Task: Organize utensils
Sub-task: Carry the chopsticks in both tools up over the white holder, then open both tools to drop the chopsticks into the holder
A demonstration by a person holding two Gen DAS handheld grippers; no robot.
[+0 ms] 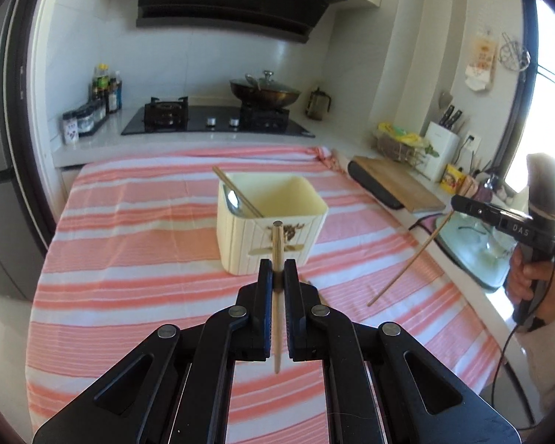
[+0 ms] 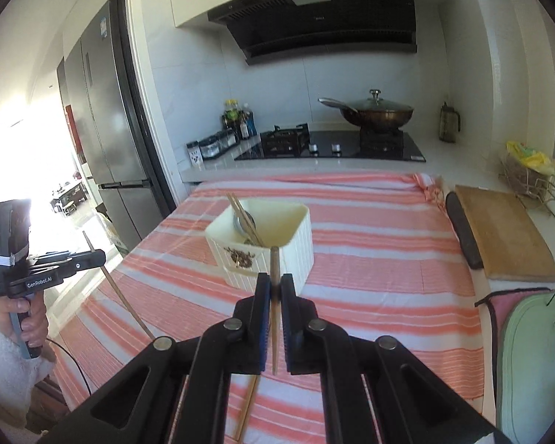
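Hiding chopstick point(image 1: 276, 255) mid w/ clamped fingers point(image 1: 265, 277).

The left wrist view looks forward and downward along its black two-finger gripper point(image 1: 277, 270), which fills the lower frame; the cream ribbed plastic container point(image 1: 272, 222) sits near, at centre, on the pink-and-white striped cloth point(image 1: 129, 259); the right wrist view faces likewise over its own gripper point(image 2: 275, 283); both share the container point(image 2: 262, 244), cloth point(image 2: 388, 259), and black gas hob point(image 2: 333, 146) beyond.
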